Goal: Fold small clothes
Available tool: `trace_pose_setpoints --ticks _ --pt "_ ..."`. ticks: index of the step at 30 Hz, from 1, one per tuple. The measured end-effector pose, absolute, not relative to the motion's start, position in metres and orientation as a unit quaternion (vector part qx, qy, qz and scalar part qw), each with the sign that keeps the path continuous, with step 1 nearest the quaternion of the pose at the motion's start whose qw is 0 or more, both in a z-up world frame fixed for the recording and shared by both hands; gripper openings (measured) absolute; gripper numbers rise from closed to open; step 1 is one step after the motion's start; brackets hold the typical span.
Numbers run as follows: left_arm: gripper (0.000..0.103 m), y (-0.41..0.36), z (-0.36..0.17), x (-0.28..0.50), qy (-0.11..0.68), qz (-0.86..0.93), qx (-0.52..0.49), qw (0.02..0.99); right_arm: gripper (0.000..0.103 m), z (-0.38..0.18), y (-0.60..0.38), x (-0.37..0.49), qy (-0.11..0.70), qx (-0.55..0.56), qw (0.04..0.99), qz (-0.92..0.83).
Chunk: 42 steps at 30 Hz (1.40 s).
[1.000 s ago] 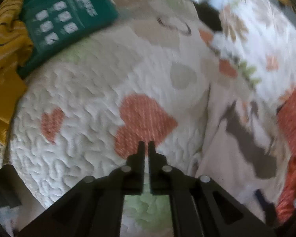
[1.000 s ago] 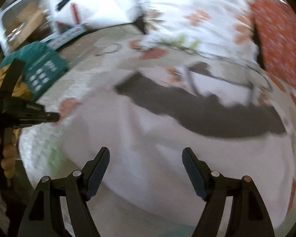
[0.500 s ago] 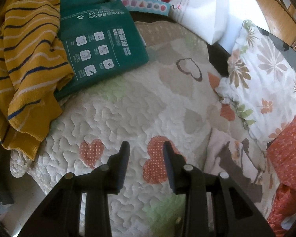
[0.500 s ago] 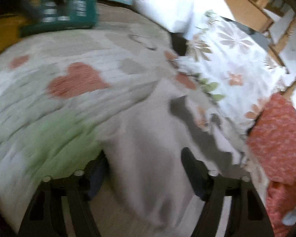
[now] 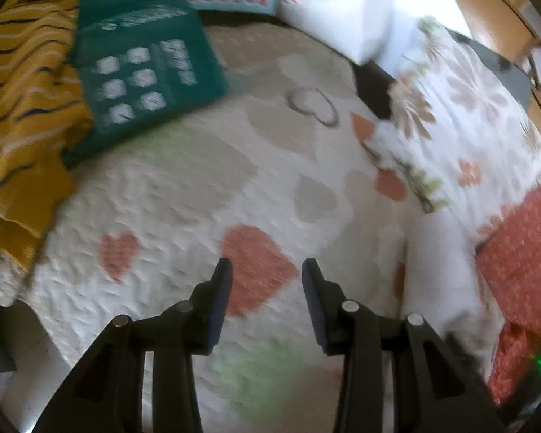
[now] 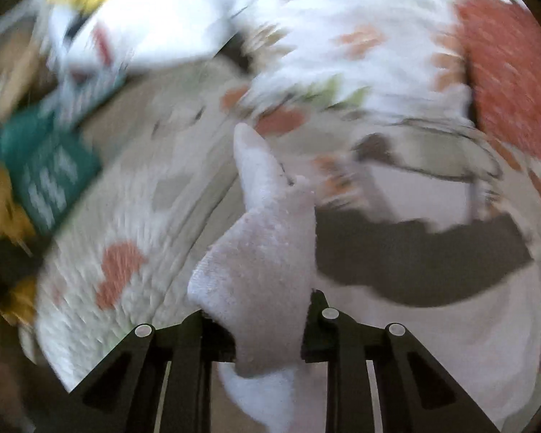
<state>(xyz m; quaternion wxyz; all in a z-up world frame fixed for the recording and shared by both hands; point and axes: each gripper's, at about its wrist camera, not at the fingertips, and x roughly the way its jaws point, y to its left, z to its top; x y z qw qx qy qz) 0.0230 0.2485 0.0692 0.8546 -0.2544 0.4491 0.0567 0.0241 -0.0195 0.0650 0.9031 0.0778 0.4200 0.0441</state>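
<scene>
On my far left in the left wrist view, a mustard-yellow striped garment (image 5: 21,115) lies bunched at the edge of the bed, and a teal package (image 5: 144,75) rests partly on it. The package carries white panels and lines of print, but the blur is too heavy for me to read any of it. Behind it sits a pale blue strip-shaped box (image 5: 231,0) with small coloured marks, also unreadable.

My left gripper (image 5: 267,270) hangs over the quilt (image 5: 169,195), a white quilted cover with heart patches. Its jaws stand narrowly apart and are opening, with nothing between them; only a red heart patch shows through the gap. To its right lies the white garment (image 5: 436,252), spread flat on the quilt, apart from that gripper. Past it are a floral pillow (image 5: 465,115) and a red patterned cloth (image 5: 523,263).

In the right wrist view the teal package (image 6: 43,173) shows again at the left, its print smeared. My right gripper (image 6: 267,321) has a bunched fold of the white garment (image 6: 267,245) between its jaws, which are closing on it; the cloth stands up from the jaws in a peak and hides the fingertips. I take the pads to be pressing the fabric, since the fold holds its raised shape. To the right the rest of the garment lies on the bed, bearing a dark grey printed shape (image 6: 414,259).
</scene>
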Motion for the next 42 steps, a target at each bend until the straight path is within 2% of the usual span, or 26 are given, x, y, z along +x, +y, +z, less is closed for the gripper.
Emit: trace_pose_setpoints --ticks 5,8,10,11,13,14,21,24,25,26,27,33,35,38,39,40,41,42 --pt "0.038 0.179 0.067 0.028 0.466 -0.002 -0.211 0.859 0.023 0.088 -0.146 -0.022 0.374 0.151 0.914 -0.034" --pt "0.038 0.133 0.067 0.031 0.474 -0.042 -0.178 0.861 0.023 0.053 -0.217 -0.046 0.407 0.184 0.891 -0.085" --pt "0.04 0.099 0.064 0.032 0.481 -0.071 -0.15 0.861 0.028 0.023 -0.245 -0.046 0.447 0.21 0.865 -0.085" --pt "0.041 0.085 0.062 0.031 0.485 -0.083 -0.14 0.859 0.036 0.013 -0.256 -0.048 0.458 0.225 0.856 -0.084" --pt "0.041 0.058 0.056 0.028 0.495 -0.105 -0.122 0.854 0.045 0.013 -0.277 -0.061 0.443 0.264 0.853 -0.082" --pt "0.041 0.043 0.052 0.027 0.501 -0.117 -0.112 0.85 0.052 0.021 -0.283 -0.069 0.427 0.269 0.859 -0.087" --pt "0.042 -0.003 0.039 0.025 0.511 -0.146 -0.076 0.843 0.054 0.063 -0.28 -0.084 0.384 0.199 0.898 -0.079" --pt "0.044 -0.017 0.035 0.023 0.512 -0.157 -0.063 0.842 0.062 0.05 -0.28 -0.079 0.411 0.193 0.888 -0.076" --pt "0.045 -0.023 0.033 0.023 0.514 -0.16 -0.056 0.841 0.062 0.043 -0.281 -0.079 0.415 0.196 0.886 -0.071" --pt "0.045 -0.031 0.029 0.02 0.517 -0.163 -0.043 0.839 0.056 0.037 -0.282 -0.081 0.42 0.201 0.883 -0.063" --pt "0.045 -0.039 0.025 0.019 0.519 -0.16 -0.022 0.839 0.033 0.029 -0.279 -0.081 0.434 0.206 0.876 -0.045" --pt "0.045 -0.056 0.01 0.007 0.516 -0.136 0.072 0.843 0.031 -0.008 -0.275 -0.105 0.518 0.172 0.836 -0.065" --pt "0.046 -0.051 0.011 0.007 0.516 -0.139 0.074 0.842 0.035 -0.004 -0.278 -0.111 0.526 0.174 0.83 -0.066" --pt "0.046 -0.033 0.02 0.015 0.521 -0.151 0.015 0.84 0.042 0.019 -0.29 -0.111 0.504 0.181 0.842 -0.068" --pt "0.048 -0.027 0.023 0.018 0.52 -0.151 -0.007 0.84 0.053 0.032 -0.297 -0.109 0.48 0.19 0.854 -0.069" --pt "0.055 -0.023 0.026 0.022 0.518 -0.149 -0.02 0.842 0.061 0.038 -0.301 -0.107 0.466 0.195 0.86 -0.074" --pt "0.06 -0.019 0.028 0.027 0.514 -0.147 -0.036 0.845 0.074 0.045 -0.305 -0.103 0.452 0.198 0.866 -0.081" --pt "0.068 -0.018 0.028 0.029 0.513 -0.148 -0.047 0.845 0.08 0.05 -0.31 -0.095 0.433 0.205 0.874 -0.085"
